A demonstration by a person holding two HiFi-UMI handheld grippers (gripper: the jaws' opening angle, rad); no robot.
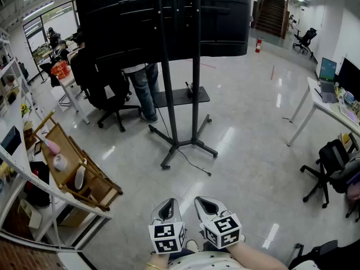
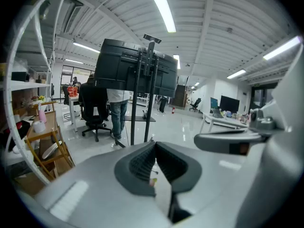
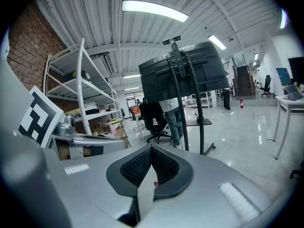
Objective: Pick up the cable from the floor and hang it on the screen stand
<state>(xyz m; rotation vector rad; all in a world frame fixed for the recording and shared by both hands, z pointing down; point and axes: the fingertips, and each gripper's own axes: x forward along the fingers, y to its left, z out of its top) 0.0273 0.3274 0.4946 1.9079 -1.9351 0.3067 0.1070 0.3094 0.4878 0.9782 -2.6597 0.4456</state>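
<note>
The screen stand [image 1: 180,94] rises ahead of me in the head view, with a large black screen on two black poles over a wheeled base. A thin black cable [image 1: 198,167] trails from the base across the glossy floor toward me. My left gripper [image 1: 166,202] and right gripper [image 1: 203,200] sit side by side at the bottom edge, well short of the cable. Both are shut with nothing between them. The left gripper view shows its shut tips [image 2: 154,144] pointing at the stand [image 2: 138,103]. The right gripper's tips [image 3: 151,147] also face the stand [image 3: 190,103].
A person in jeans [image 1: 145,91] stands behind the stand, next to a black office chair [image 1: 109,97]. A wooden rack [image 1: 79,170] and white shelving [image 1: 25,173] line the left. A white desk [image 1: 320,103] and another chair [image 1: 329,170] are at the right.
</note>
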